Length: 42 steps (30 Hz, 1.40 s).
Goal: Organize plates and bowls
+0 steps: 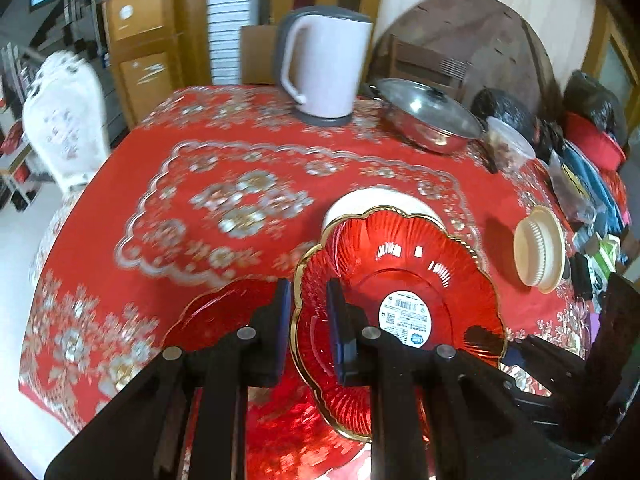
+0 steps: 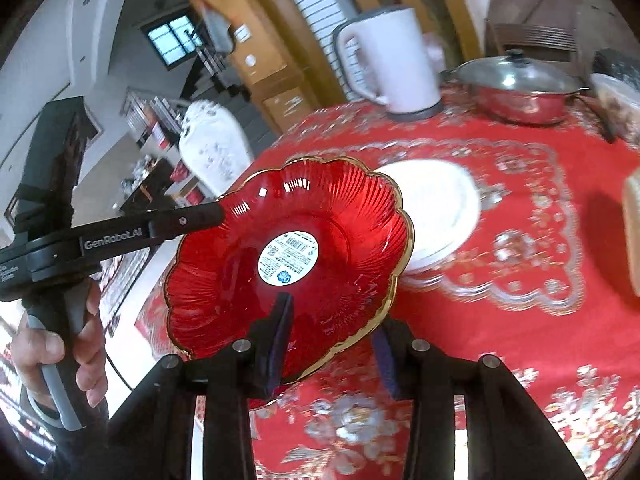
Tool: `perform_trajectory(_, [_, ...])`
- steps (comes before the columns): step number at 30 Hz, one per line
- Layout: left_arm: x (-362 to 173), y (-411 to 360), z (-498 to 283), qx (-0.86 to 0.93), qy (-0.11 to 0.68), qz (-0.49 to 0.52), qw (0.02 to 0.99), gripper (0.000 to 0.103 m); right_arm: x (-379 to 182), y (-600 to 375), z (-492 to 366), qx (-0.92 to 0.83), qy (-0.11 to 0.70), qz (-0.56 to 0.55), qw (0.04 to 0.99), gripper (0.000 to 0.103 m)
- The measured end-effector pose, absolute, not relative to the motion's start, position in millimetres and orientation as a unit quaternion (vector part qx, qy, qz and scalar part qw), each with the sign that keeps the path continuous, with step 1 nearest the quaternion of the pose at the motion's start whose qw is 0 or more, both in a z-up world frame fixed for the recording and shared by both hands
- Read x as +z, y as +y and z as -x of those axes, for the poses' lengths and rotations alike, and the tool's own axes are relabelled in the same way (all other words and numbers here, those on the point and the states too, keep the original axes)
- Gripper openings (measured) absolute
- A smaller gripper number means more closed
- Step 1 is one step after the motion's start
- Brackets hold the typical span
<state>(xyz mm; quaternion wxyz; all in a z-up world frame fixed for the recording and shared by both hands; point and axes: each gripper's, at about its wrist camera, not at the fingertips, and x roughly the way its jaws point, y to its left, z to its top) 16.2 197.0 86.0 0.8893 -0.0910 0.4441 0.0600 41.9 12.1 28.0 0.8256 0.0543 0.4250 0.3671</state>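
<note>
Red-clothed table (image 1: 132, 184) bears kettle (image 1: 324, 64), pot (image 1: 430, 118), white plate (image 2: 436, 208).

White patterned chair (image 1: 66, 120), wooden cabinets (image 1: 140, 40), window (image 2: 172, 38), pale floor (image 1: 20, 248)

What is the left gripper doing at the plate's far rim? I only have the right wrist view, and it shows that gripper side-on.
Observer: In the left wrist view, the left gripper is shut on the gold rim of the red plate, with one pad on each face.
Operator: Is anything lying beneath it on that side?
Observer: Yes. A second red plate lies on the tablecloth, to the left of the held one.
</note>
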Motion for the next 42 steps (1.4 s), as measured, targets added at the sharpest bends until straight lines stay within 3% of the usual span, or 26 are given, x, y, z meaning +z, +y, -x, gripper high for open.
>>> perform_trajectory(27, [7, 246, 54, 0.146, 0.434, 0.118, 0.881, 0.015, -23, 94, -15, 0.369, 0.468, 0.063, 0.8, 0.041])
perform_trajectory(42, [-14, 249, 51, 0.171, 0.431, 0.103, 0.88, 0.015, -29, 125, -10, 0.351, 0.475, 0.147, 0.794, 0.055])
